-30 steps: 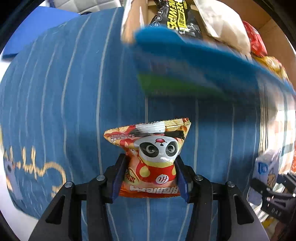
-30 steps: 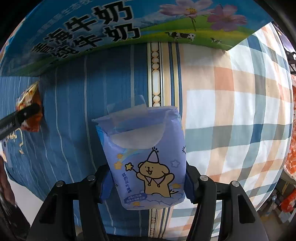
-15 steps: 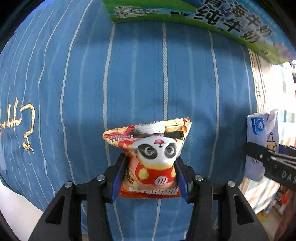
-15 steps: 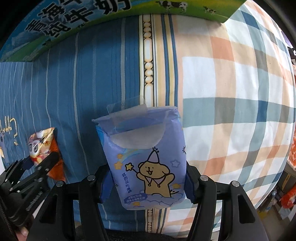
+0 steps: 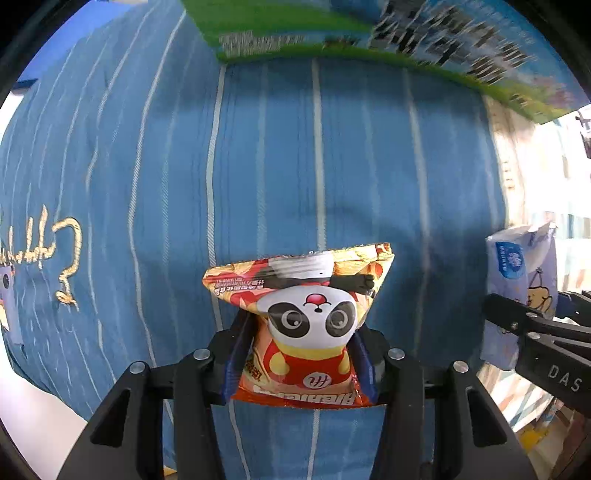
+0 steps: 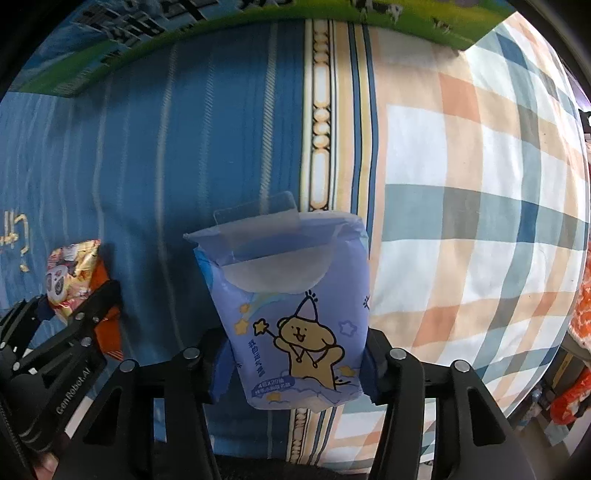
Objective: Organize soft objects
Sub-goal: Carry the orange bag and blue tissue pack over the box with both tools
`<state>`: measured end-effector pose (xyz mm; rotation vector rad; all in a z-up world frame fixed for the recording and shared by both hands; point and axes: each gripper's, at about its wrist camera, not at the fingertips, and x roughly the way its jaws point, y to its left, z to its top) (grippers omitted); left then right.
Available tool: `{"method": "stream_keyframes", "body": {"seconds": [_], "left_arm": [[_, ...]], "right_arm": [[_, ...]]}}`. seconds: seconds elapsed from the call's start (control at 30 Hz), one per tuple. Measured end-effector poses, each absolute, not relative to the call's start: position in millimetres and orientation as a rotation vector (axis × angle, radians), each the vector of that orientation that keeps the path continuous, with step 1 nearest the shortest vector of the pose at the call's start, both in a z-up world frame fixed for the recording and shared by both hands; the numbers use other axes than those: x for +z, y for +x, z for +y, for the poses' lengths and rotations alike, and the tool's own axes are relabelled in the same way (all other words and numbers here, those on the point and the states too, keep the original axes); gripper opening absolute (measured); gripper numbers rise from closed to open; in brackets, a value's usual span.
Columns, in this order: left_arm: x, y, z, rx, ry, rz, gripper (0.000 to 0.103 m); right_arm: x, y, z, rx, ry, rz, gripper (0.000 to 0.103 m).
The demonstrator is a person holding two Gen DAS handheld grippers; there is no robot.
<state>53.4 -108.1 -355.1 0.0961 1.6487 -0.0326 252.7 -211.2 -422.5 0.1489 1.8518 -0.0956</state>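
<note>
My left gripper (image 5: 300, 354) is shut on an orange panda snack bag (image 5: 306, 325) and holds it above the blue striped bedsheet (image 5: 258, 166). My right gripper (image 6: 293, 362) is shut on a purple tissue pack (image 6: 291, 306) with a cartoon bear. The tissue pack also shows at the right edge of the left wrist view (image 5: 521, 280). The snack bag also shows at the left of the right wrist view (image 6: 74, 273), held in the left gripper (image 6: 66, 314).
A blue and green milk carton box (image 5: 369, 33) stands at the far edge of the bed; it also shows in the right wrist view (image 6: 147, 40). A plaid orange and blue cloth (image 6: 480, 203) covers the right side. Orange items (image 6: 580, 317) lie at the far right.
Both grippers have pulled back from the carton box toward the near side of the bed, each still holding its item. The box now sits at the top edge of both views.
</note>
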Motion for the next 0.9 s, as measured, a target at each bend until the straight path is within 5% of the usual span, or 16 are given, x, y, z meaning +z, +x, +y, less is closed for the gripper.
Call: {"method": "stream_keyframes", "body": {"seconds": [0.6, 0.9], "left_arm": [[-172.1, 96.9, -106.3, -0.144, 0.001, 1.29, 0.047], [-152.3, 185.1, -98.5, -0.159, 0.001, 1.265, 0.047]], "right_arm": [[-249.7, 293.4, -205.7, 0.036, 0.215, 1.566, 0.057], [-213.1, 370.2, -220.7, 0.014, 0.166, 1.453, 0.057]]}}
